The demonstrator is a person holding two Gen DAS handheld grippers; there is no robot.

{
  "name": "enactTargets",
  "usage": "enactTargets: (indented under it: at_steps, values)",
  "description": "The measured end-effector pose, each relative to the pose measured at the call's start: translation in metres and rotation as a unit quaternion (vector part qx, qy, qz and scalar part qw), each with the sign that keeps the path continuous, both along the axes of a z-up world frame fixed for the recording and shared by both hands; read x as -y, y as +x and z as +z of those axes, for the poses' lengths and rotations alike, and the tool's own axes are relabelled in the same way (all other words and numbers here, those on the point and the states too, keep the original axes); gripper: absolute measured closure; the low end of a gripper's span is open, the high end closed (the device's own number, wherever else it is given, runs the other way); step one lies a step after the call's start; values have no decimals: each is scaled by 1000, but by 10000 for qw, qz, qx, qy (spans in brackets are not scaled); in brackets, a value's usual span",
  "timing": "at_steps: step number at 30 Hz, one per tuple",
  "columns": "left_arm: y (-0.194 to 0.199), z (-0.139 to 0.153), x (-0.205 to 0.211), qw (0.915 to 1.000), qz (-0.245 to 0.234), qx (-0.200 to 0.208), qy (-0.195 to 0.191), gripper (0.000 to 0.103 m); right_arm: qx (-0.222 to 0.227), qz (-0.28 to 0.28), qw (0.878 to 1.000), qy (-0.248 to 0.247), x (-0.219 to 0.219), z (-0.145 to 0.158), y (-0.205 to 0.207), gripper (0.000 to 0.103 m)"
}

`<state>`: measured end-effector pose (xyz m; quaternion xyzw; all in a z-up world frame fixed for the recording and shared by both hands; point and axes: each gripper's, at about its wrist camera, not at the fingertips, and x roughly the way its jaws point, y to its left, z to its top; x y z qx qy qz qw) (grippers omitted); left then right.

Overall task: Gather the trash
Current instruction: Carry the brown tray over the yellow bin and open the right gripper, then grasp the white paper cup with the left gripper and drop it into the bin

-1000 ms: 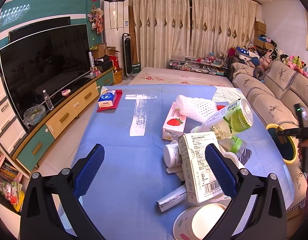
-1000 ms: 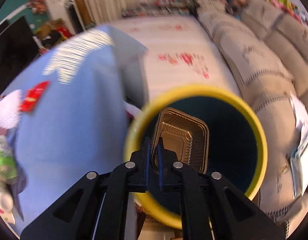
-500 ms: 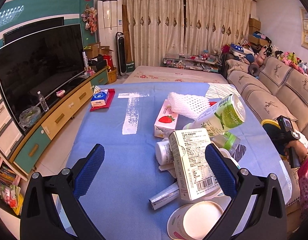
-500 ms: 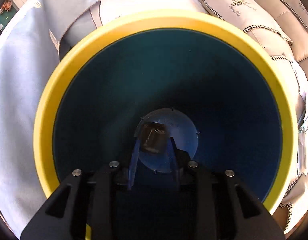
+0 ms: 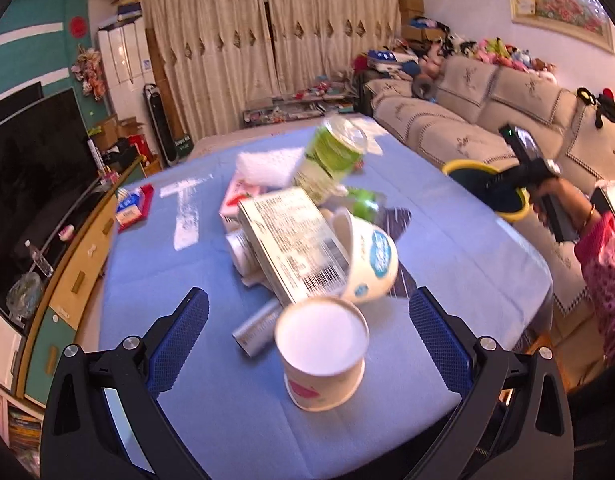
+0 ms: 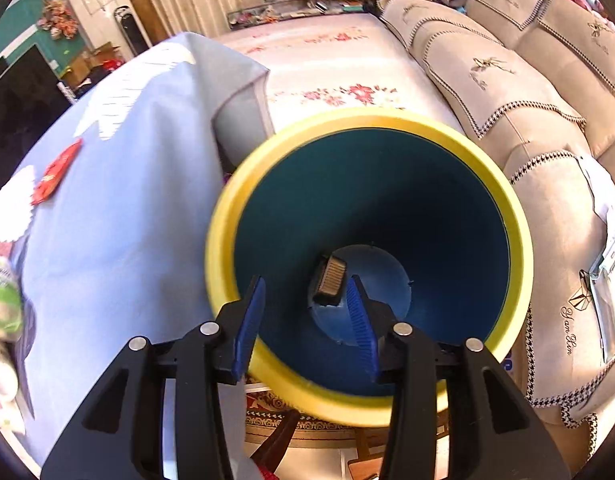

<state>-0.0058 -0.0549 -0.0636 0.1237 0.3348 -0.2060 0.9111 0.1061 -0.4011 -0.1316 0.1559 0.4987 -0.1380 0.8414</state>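
The blue-clothed table [image 5: 155, 280] carried everything. Near its left edge lay a small blue-and-white packet on a red wrapper [image 5: 133, 206], and beside that ran white tape strips [image 5: 185, 216] on the cloth. The trash sat heaped in the middle of the table: a white carton with a strawberry print [image 5: 233, 200], a white foam net sleeve [image 5: 267, 166] on top of it, and a tilted green-labelled drink can [image 5: 333, 156] leaning over the pile. In front of these lay a flat cream cardboard box with a barcode [image 5: 295, 248], a white tub with a blue label [image 5: 371, 264] tipped on its side against it, a silver tube [image 5: 253, 330] under the box, and an upright white paper cup [image 5: 323, 360] close to the near edge.

The left gripper [image 5: 307, 320] hung over that near edge with its blue-padded jaws spread wide on either side of the paper cup, touching nothing.

Off the table's right edge, between it and the beige sofa [image 5: 467, 120], stood the yellow-rimmed dark teal bin [image 6: 367, 264]. A brown ribbed plastic tray [image 6: 329, 282] lay at the bottom of it. The right gripper [image 6: 307, 312] pointed down into the bin's mouth; its jaws were opening, with nothing held between them, the tray lying loose far below. In the left view, a hand [image 5: 555, 200] held that gripper above the bin.
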Motion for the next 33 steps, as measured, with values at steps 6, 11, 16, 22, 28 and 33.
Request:
enactTargets:
  at_steps: [6, 11, 16, 22, 28, 33]
  values:
    - [11, -26, 3, 9996, 76, -280, -73, 17, 206, 84, 9997, -89, -7, 11, -8, 56]
    - [15, -36, 8, 9992, 99, -365, -96, 28, 237, 115, 9996, -103, -9, 15, -13, 54]
    - [17, -39, 10, 9993, 78, -371, -36, 45, 197, 117, 9997, -64, -10, 9, -14, 54]
    - [9, -32, 7, 9991, -79, -412, 98, 48, 251, 156, 9996, -17, -11, 8, -16, 54]
    - [-11, 0, 22, 9975, -651, -159, 228, 48, 431, 126, 9989, -129, -8, 19, -26, 54]
    - [4, 30, 64, 9941, -1075, -83, -113, 48, 593, -54, 9976, -354, 2, 33, -45, 54]
